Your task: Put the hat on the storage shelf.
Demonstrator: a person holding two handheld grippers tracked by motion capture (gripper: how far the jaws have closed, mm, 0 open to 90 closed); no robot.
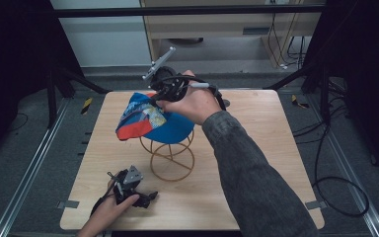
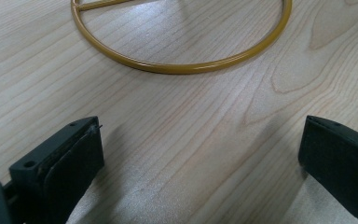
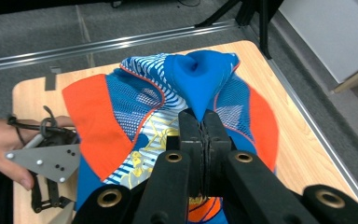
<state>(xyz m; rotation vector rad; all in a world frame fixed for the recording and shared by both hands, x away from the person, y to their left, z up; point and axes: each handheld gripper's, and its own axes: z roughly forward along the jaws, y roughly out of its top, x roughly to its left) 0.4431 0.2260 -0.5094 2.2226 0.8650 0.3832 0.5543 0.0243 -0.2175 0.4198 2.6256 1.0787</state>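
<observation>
A blue cap with orange and white patterned panels [image 1: 148,121] sits on top of a gold wire stand [image 1: 171,158] in the middle of the table. My right gripper [image 1: 165,94] is at the cap's far top side, shut on a pinched fold of the blue fabric [image 3: 196,81]. In the right gripper view its jaws meet on that fold, with my right gripper [image 3: 203,122] above the cap's crown. My left gripper [image 1: 145,197] rests low near the table's front edge, open. In the left gripper view the left gripper [image 2: 200,154] has bare wood between its jaws, and the stand's base ring [image 2: 182,67] lies just ahead.
The wooden table [image 1: 256,163] has free room on its right half and front. Black frame legs and cables [image 1: 335,182] stand on the grey floor around it. A metal rail [image 1: 27,173] runs along the left side.
</observation>
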